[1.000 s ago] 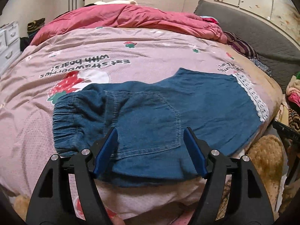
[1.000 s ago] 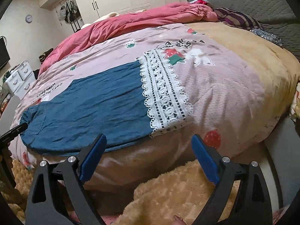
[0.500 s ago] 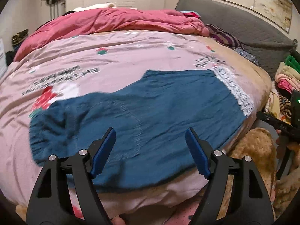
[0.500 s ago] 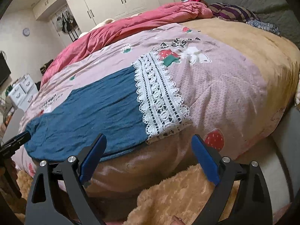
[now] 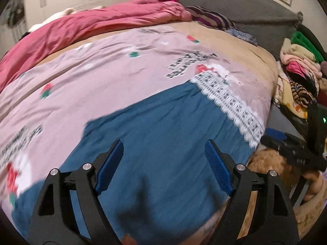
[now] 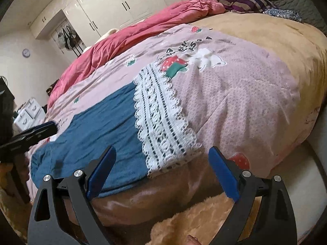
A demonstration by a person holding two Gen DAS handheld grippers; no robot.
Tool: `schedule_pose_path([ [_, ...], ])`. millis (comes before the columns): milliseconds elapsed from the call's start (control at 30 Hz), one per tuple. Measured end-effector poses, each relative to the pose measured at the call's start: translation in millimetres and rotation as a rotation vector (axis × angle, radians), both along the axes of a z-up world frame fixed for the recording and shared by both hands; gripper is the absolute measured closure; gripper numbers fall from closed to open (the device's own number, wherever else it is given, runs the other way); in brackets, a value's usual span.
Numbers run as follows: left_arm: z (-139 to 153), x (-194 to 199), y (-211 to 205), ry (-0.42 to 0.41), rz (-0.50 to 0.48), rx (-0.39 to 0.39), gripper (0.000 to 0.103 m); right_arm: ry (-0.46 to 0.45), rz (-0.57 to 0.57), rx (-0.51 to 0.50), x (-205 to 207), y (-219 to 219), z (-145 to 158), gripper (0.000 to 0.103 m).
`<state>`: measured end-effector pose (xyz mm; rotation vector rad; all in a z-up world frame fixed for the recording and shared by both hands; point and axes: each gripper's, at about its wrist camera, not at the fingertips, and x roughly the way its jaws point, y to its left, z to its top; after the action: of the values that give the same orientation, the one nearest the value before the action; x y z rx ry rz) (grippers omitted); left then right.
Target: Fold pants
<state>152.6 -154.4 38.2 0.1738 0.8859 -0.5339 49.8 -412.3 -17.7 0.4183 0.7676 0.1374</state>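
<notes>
Blue denim pants (image 5: 163, 138) with white lace hem (image 6: 161, 120) are lying ahead of our left gripper (image 5: 164, 163), jaws opening, empty; our right gripper (image 6: 161, 171) is gaping wide.

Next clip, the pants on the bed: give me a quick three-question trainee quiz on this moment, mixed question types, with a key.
1. True or false: the blue pants lie spread flat on the pink quilt, gripped by neither gripper.
2. What trims the pants' hem? A) white lace B) red ribbon C) yellow fringe
3. Fill in: in its own view, the right gripper hovers off the bed's near edge, before the ____ end of the pants.

Key
1. True. The left gripper hovers above the denim with its jaws opening and nothing between them; the right gripper's jaws stand wide and empty.
2. A, the white lace.
3. Lace (hem).
</notes>
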Motion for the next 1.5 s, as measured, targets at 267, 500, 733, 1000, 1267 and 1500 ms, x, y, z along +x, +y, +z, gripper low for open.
schedule_pose_path([
  [267, -17, 55, -63, 0.057, -0.109, 0.058, 0.029, -0.008, 0.004, 0.039, 4, -8, -3, 0.012],
  [500, -26, 90, -101, 0.046, -0.167, 0.129, 0.029, 0.0, -0.011, 0.08, 9, -12, -10, 0.012],
  [733, -33, 115, -127, 0.097, -0.229, 0.091, 0.029, 0.003, 0.001, 0.072, 15, -9, -13, 0.017],
  [1000, -57, 134, -140, 0.176, -0.278, 0.055, 0.04, 0.003, -0.003, 0.058, 16, -7, -15, 0.053],
  [1267, -58, 131, -147, 0.204, -0.355, 0.04, 0.061, 0.0, -0.001, 0.079, 19, -8, -16, 0.055],
  [1500, -62, 129, -148, 0.185, -0.376, 0.027, 0.063, -0.039, 0.001, 0.044, 10, -1, -6, 0.062],
])
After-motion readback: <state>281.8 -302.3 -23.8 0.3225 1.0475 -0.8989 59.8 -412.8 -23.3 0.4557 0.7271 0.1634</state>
